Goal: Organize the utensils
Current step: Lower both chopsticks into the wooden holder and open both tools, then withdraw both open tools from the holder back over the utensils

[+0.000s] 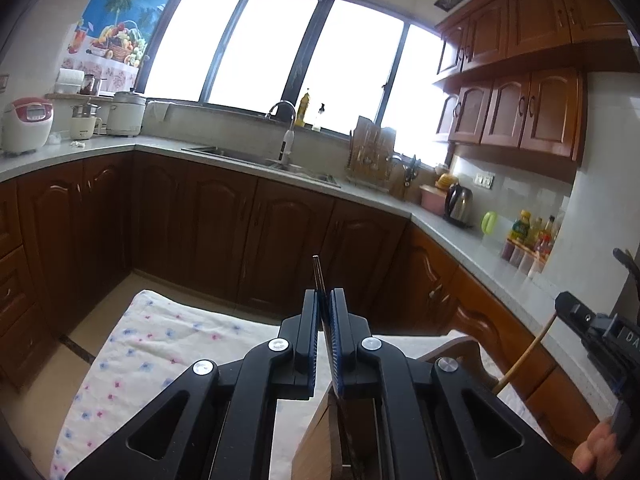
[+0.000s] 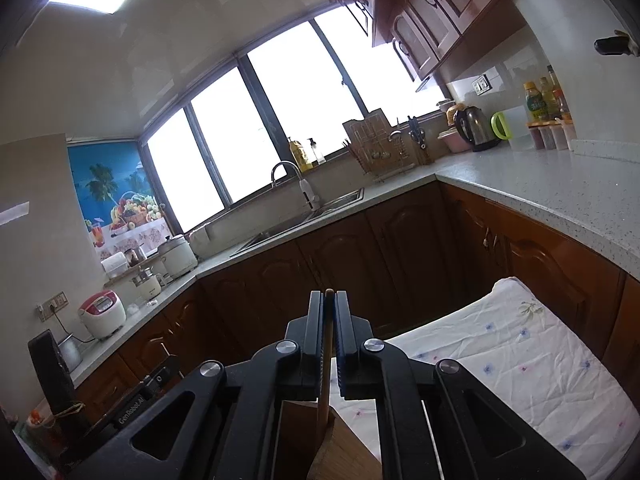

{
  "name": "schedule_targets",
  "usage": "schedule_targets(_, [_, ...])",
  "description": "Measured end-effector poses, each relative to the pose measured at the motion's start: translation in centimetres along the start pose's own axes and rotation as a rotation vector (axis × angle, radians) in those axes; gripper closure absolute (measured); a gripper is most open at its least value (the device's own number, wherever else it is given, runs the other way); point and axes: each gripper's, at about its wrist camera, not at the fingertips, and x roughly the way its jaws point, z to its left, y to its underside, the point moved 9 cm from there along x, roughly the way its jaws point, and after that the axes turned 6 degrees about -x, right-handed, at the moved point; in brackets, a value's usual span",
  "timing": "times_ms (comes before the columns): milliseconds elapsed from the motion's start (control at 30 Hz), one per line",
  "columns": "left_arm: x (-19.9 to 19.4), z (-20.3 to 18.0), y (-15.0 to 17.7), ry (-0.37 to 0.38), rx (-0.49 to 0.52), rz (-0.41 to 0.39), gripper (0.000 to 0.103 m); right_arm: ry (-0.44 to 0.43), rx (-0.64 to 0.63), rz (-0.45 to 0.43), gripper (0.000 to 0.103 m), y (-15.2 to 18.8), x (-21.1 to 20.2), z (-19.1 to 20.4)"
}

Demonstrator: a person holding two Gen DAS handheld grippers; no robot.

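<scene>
Metal utensil point(image 1: 320, 280) upright in clenched left tongs point(image 1: 325, 300); wooden chopstick point(image 2: 329, 320) upright in clenched right tongs point(image 2: 329, 300).

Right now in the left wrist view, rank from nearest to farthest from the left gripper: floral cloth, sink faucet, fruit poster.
1. floral cloth, just below the left gripper, lower left.
2. sink faucet, across the floor, centre.
3. fruit poster, upper-left wall beside the window.

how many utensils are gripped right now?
2. A metal utensil sits clamped in the left gripper; a wooden chopstick in the right gripper. Their lower ends are hidden behind the fingers.
</scene>
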Motion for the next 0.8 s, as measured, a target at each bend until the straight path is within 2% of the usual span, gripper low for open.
schedule_targets(267, [-0.1, 0.2, -0.8, -0.007, 0.002, 0.029, 0.097, -0.012, 0.012, 0.051, 0.093, 0.2, 0.2, -0.1])
schedule_targets(333, [-0.1, 0.3, -1.1, -0.007, -0.003, 0.037, 0.095, -0.019, 0.026, 0.059, 0.086, 0.3, 0.1, -0.2])
schedule_targets(367, [-0.2, 0.4, -1.3, -0.009, -0.004, 0.039, 0.09, -0.021, 0.035, 0.061, 0.071, 0.4, 0.0, -0.3])
schedule_targets(400, [-0.5, 0.4, -1.5, -0.012, -0.005, 0.038, 0.081, -0.029, 0.047, 0.06, 0.052, 0.4, -0.3, -0.4])
schedule_targets(467, [-1.0, 0.5, -1.6, -0.017, -0.006, 0.023, 0.07, -0.03, 0.058, 0.053, 0.039, 0.3, -0.8, -0.5])
schedule_targets(533, [-1.6, 0.5, -1.5, -0.022, -0.002, 0.017, 0.055, -0.035, 0.062, 0.053, 0.036, 0.2, -1.4, -0.3])
schedule_targets(567, [-2.0, 0.6, -1.7, -0.032, 0.0, 0.016, 0.043, -0.043, 0.068, 0.055, 0.033, 0.2, -1.6, -0.2])
schedule_targets(633, [-2.9, 0.7, -1.7, -0.037, 0.005, 0.017, 0.032, -0.069, 0.089, 0.064, 0.026, 0.2, -2.3, -0.1])
schedule_targets(700, [-3.8, 1.0, -1.4, -0.058, 0.006, 0.027, 0.012, -0.09, 0.103, 0.061, 0.015, 0.2, -3.4, 0.2])
schedule_targets(800, [-6.0, 1.6, -1.1, -0.038, -0.016, 0.046, 0.009, -0.107, 0.099, 0.048, 0.006, 0.1, -5.3, 0.6])
